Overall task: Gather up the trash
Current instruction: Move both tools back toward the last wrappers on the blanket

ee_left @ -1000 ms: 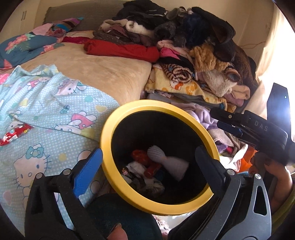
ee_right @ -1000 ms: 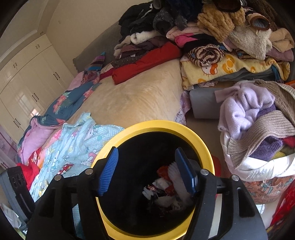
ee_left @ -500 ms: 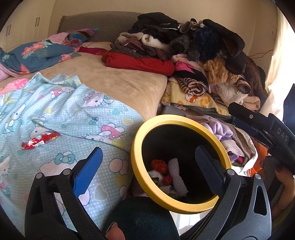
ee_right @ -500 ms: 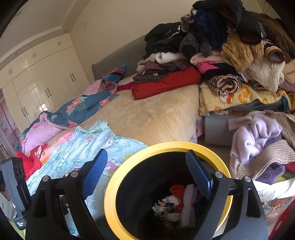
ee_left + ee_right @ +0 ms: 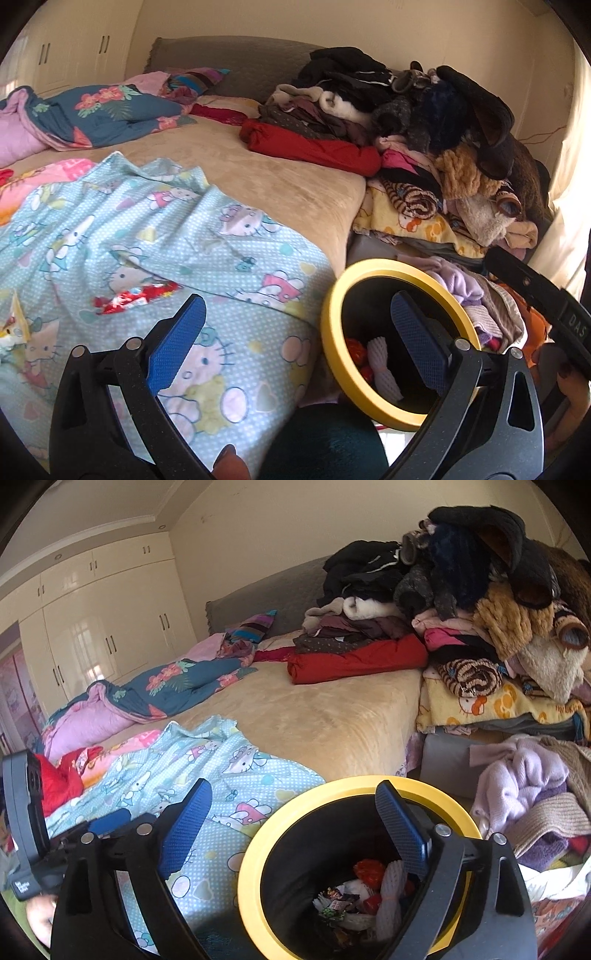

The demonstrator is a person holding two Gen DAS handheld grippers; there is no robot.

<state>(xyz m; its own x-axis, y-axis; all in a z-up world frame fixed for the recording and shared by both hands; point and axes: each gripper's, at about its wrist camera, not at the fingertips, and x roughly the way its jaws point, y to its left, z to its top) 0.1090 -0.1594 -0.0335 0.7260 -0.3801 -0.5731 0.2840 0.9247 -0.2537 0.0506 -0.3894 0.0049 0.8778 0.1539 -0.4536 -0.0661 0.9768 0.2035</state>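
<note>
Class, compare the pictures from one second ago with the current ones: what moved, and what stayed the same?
Both claws drew back from the yellow-rimmed bin. The left claw swung left toward the red wrapper on the Hello Kitty sheet; the right claw, narrower before, spread wider. Neither took hold of or released anything. The bin, its trash and the clothes pile stayed put.

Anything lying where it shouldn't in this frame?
Yes: a red snack wrapper lies loose on the Hello Kitty blanket, outside the yellow-rimmed bin; another scrap sits at the left edge.
</note>
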